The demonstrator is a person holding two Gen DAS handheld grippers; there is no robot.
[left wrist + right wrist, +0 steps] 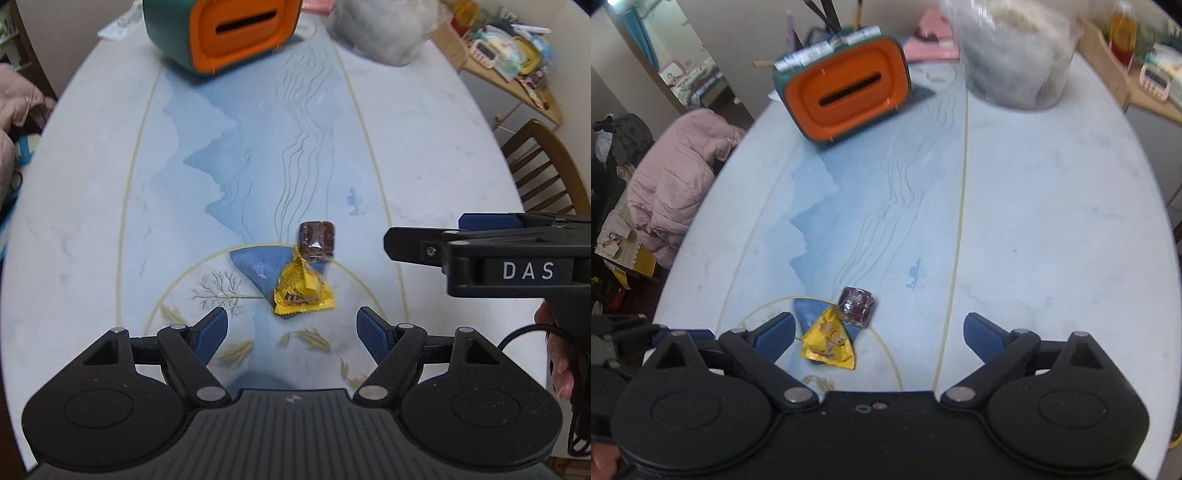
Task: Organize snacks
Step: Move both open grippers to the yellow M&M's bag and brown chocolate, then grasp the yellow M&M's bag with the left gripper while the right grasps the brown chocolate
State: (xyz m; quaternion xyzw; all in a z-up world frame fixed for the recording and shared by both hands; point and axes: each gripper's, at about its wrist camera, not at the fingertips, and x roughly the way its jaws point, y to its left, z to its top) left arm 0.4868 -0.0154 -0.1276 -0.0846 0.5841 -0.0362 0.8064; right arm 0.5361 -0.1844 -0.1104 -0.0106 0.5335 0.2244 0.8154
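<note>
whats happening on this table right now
A person holds a gripper in each hand over a pale blue patterned table. Both the left gripper and right gripper are open and empty, pointed down at two snacks lying touching: a yellow wrapped packet and a dark brown wrapped square. Neither is grasped yet. An orange and green container sits at the far end.

Soft even daylight, faint shadows, fisheye-bent edges, right view slightly blurred

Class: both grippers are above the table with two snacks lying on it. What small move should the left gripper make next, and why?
Probably lower the left gripper onto the yellow packet. Its jaws are open and empty, the packet lies just ahead between them, and the brown candy touches its far end.
</note>
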